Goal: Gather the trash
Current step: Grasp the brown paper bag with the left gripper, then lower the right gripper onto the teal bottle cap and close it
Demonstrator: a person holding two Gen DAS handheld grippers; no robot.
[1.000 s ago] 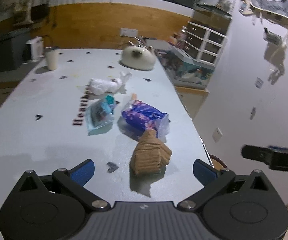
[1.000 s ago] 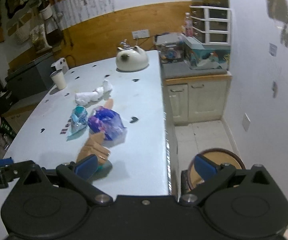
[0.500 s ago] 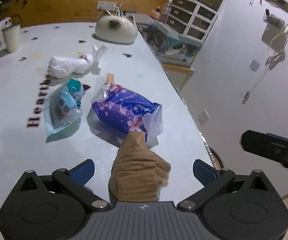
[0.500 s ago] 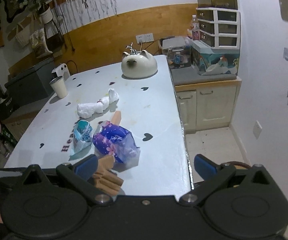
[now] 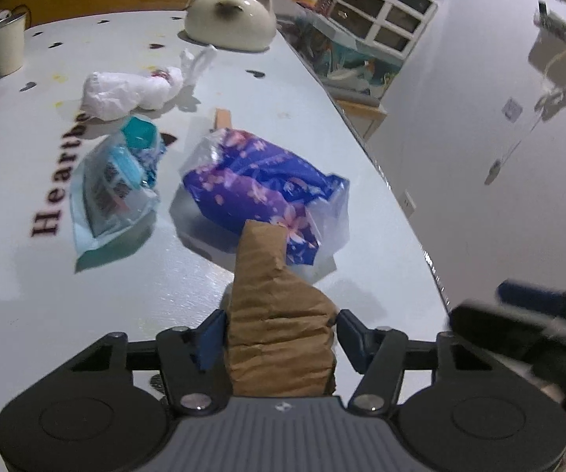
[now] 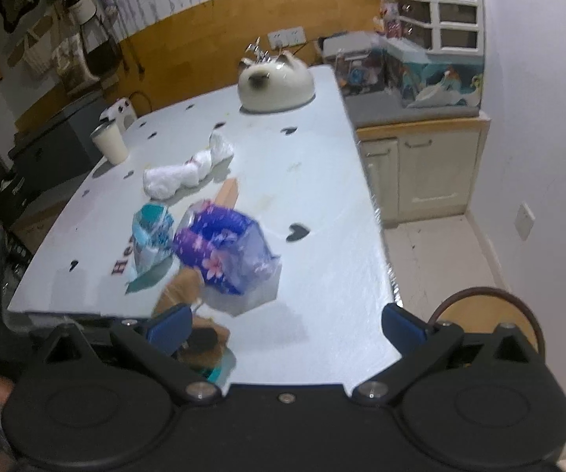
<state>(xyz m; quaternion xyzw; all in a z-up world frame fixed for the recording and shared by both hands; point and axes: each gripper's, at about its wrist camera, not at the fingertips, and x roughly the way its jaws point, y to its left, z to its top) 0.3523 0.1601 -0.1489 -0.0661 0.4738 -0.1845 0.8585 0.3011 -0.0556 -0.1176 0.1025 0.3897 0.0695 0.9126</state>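
Observation:
On the white table lies a crumpled brown paper bag. My left gripper straddles it, its jaws closing, and both blue pads touch the bag's sides. Just beyond lie a purple flowered plastic pack, a teal packet and a knotted white plastic bag. In the right wrist view my right gripper stands open over the table's near edge with nothing between its fingers. There the brown paper bag shows by its left finger and the purple pack lies ahead.
A cat-shaped ceramic pot and a cream cup stand at the far side. A small tan block lies behind the purple pack. On the floor right of the table is a round brown-rimmed container. Cabinets line the far wall.
My left gripper came forward and down over the brown paper bag, and its jaws went from wide open to closed against it. The right gripper advanced toward the table edge.

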